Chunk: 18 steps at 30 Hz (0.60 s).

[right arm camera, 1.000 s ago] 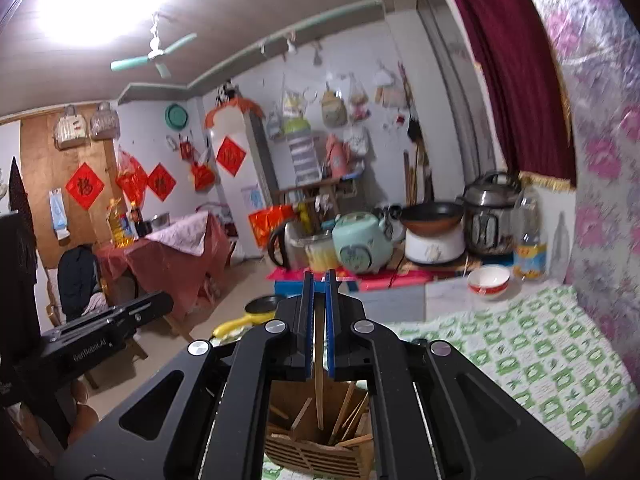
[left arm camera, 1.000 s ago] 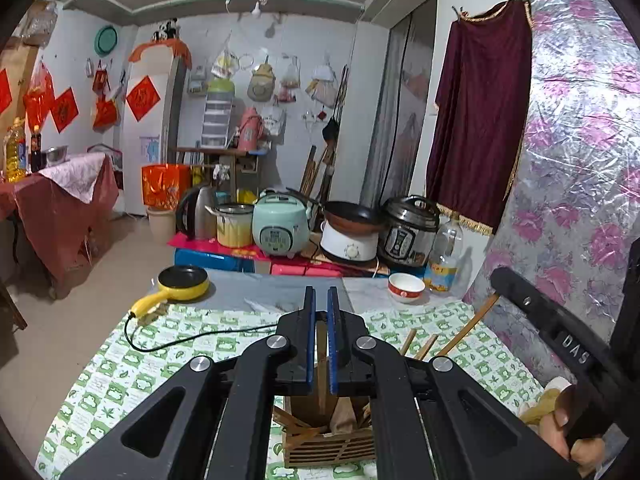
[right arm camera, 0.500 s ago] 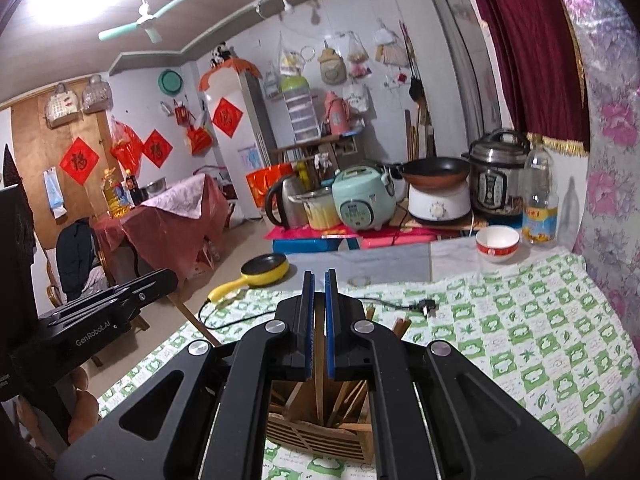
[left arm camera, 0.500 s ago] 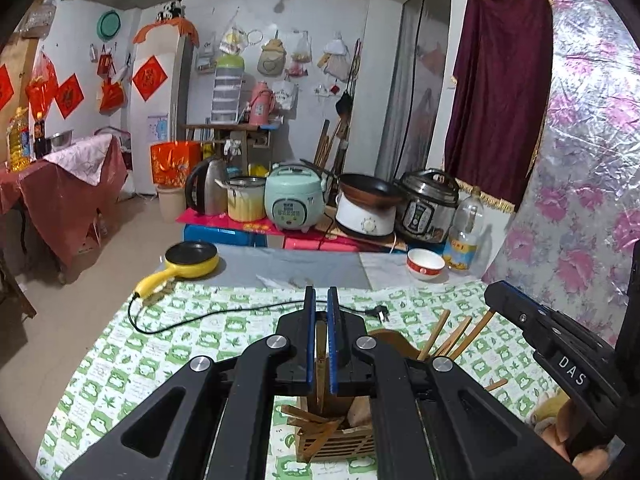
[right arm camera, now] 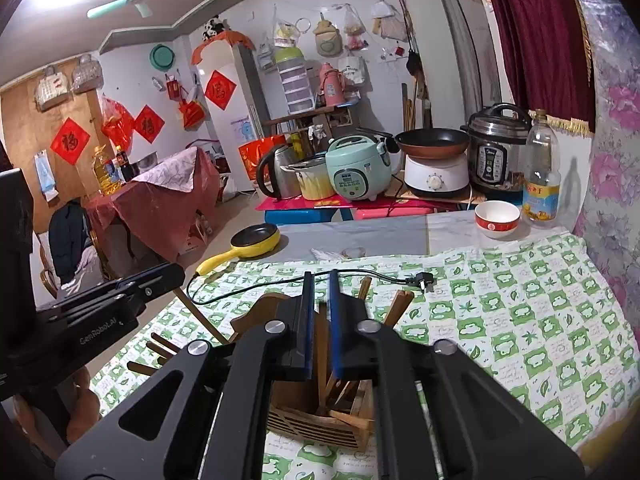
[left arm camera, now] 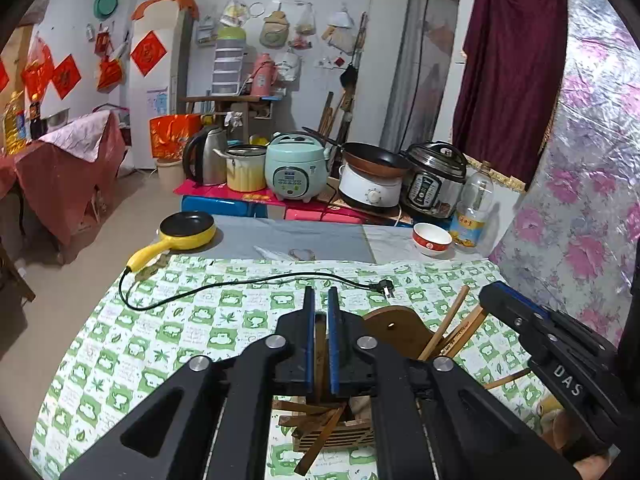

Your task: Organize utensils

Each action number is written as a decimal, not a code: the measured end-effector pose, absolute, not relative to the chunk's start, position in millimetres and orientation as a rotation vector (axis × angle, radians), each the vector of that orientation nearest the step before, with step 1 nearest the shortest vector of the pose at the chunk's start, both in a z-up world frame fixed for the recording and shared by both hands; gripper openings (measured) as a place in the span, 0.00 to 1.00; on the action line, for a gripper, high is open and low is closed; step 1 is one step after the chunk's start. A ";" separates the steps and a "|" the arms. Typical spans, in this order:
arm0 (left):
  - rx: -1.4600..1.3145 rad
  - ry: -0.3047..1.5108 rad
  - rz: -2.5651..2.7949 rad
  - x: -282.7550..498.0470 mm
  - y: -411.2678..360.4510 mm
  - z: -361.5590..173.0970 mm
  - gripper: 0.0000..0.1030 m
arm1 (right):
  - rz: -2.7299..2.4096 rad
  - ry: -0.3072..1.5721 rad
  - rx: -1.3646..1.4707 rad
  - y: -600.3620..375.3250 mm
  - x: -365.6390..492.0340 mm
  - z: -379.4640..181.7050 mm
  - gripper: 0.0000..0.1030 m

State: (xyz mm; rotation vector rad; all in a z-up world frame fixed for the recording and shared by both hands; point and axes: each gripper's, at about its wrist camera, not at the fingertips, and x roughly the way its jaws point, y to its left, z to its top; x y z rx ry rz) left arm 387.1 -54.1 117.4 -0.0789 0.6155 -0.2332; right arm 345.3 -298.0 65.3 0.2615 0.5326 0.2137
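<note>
Wooden chopsticks point(left arm camera: 320, 356) point(right arm camera: 321, 344) stand between each gripper's blue pads over the holder point(right arm camera: 320, 420), lower centre; left gripper point(left arm camera: 321, 300) and right gripper point(right arm camera: 321, 284) have just been opening slightly, pads off the sticks.

A white tablecloth point(left arm camera: 168, 332) printed with green checks (leaf motifs inside) covers the table. At its far edge sit a yellow pan point(left arm camera: 186, 232) with a black inside and a white bowl point(right arm camera: 497, 219) banded red. Brown wooden holder point(right arm camera: 320, 412).
</note>
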 end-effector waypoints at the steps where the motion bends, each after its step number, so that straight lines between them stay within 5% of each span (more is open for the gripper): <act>1: -0.087 0.614 -0.229 386.7 -52.8 118.3 0.50 | 0.211 0.530 0.266 -298.1 344.2 67.2 0.19; 3: -0.126 0.574 -0.215 381.6 -45.9 122.8 0.65 | 0.212 0.518 0.275 -301.3 341.8 69.3 0.21; 8: -0.144 0.556 -0.206 377.1 -38.8 130.4 0.68 | 0.204 0.508 0.279 -304.1 339.6 71.6 0.26; 18: -0.148 0.537 -0.129 375.4 -32.0 134.4 0.92 | 0.170 0.497 0.278 -309.3 339.4 71.3 0.42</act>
